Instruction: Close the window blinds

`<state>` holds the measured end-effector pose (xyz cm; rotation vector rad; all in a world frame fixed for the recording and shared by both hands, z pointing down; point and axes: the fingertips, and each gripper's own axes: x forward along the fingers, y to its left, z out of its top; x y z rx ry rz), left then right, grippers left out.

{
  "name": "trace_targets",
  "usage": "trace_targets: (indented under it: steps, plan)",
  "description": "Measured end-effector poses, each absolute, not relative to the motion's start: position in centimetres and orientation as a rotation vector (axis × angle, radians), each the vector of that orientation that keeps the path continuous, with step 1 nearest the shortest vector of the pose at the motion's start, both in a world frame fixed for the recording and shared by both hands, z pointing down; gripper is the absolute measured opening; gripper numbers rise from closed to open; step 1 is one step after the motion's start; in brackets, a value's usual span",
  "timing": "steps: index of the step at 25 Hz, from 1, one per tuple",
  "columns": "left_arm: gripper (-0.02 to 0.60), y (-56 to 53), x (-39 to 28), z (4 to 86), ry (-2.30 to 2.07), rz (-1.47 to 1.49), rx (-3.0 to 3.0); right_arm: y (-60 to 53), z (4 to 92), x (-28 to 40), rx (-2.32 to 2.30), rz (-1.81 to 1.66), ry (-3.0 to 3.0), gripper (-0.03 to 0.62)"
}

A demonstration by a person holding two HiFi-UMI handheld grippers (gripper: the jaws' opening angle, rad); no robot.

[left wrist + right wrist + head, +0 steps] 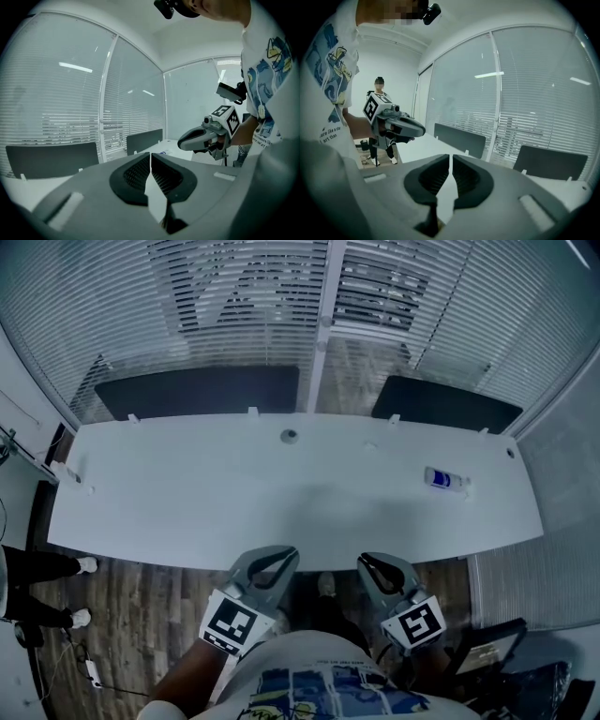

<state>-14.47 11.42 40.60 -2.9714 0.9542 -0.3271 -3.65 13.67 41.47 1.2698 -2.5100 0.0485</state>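
Observation:
White slatted blinds [234,306] cover the glass wall beyond the desk. Their slats stand partly open in a band near the middle post [323,324]. The blinds also show in the left gripper view [70,126] and in the right gripper view [534,117]. Both grippers are held close to my body at the near edge of the desk, far from the blinds. My left gripper [281,554] [150,154] is shut with nothing between its jaws. My right gripper [367,562] [451,156] is beside it, jaws together and empty.
A long white desk [187,493] lies between me and the window. Two dark divider panels [202,390] [445,401] stand along its far edge. A small blue-labelled bottle [445,479] lies at its right. A person [379,93] stands off to the left.

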Motion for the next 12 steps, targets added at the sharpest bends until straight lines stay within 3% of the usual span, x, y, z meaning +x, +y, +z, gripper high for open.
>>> trace_targets:
  steps: [12]
  plan:
    - [0.015, 4.4, -8.9, 39.3, 1.019, -0.338, -2.963, 6.5, 40.6, 1.5, 1.213, 0.042, -2.553, 0.012]
